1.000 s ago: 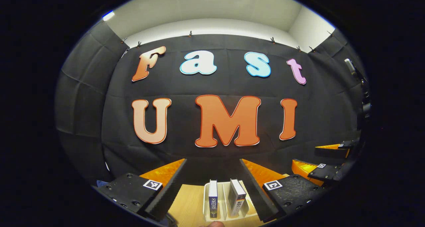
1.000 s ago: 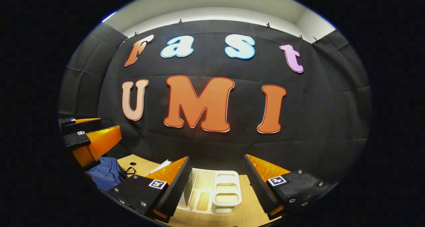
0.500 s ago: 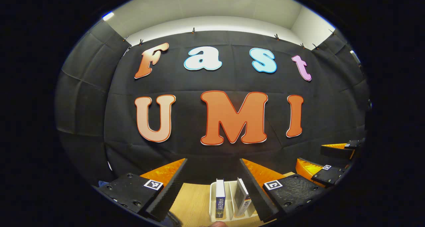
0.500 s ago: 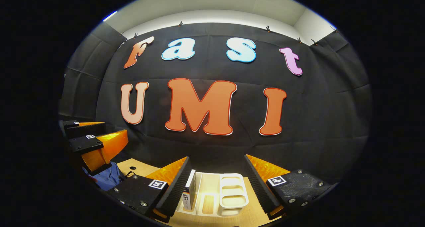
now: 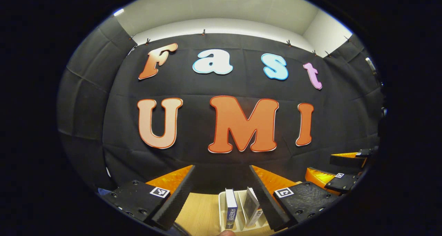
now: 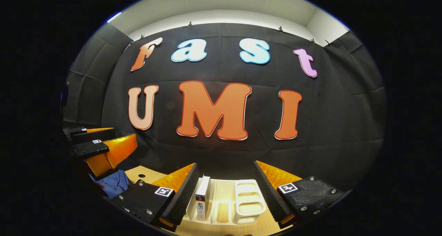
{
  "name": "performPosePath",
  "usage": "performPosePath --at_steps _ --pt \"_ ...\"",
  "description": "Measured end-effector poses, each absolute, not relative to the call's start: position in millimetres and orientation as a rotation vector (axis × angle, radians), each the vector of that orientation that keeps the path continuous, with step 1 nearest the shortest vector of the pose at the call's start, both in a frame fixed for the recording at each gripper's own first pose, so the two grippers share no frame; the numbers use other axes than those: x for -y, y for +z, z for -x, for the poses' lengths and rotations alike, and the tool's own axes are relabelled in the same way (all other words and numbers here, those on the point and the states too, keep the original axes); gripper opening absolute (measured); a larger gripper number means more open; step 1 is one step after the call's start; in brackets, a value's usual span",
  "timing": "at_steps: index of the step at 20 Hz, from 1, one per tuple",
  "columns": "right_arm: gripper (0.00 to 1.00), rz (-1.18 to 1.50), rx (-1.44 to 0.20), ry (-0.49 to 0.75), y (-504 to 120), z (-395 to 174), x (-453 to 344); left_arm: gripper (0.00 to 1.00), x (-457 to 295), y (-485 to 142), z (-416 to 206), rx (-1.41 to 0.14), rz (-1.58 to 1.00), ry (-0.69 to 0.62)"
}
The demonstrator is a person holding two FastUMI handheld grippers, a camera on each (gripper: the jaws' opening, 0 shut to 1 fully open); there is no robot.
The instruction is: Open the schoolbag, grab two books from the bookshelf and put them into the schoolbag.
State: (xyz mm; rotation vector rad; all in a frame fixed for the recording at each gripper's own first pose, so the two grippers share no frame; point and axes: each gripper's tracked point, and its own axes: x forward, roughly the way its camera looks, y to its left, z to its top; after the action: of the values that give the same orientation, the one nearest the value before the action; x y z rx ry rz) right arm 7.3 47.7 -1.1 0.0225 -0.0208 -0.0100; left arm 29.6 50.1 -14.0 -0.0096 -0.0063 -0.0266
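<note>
Both hand-held grippers (image 5: 221, 180) (image 6: 226, 179) spread; left view has two books (image 5: 230, 208), right view one.

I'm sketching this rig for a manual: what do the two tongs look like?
Each pair has two wedge-shaped fingers with ribbed inner faces, mounted on dark textured blocks with screws and a small square black-and-white marker tag. The left tongs and right tongs look alike. No cables or sleeves are visible.
</note>
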Motion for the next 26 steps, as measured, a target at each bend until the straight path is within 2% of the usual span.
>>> performPosePath --at_steps 12,26 --pt "0.94 -0.019 0.011 0.017 -6.8 -1.2 -56.1 0.95 -60.3 -25.3 -15.6 -0.038 0.063 0.066" --pt "0.94 -0.019 0.015 0.002 -7.6 -5.9 -53.2 0.96 -56.0 -17.6 -10.8 -0.026 0.028 0.063"
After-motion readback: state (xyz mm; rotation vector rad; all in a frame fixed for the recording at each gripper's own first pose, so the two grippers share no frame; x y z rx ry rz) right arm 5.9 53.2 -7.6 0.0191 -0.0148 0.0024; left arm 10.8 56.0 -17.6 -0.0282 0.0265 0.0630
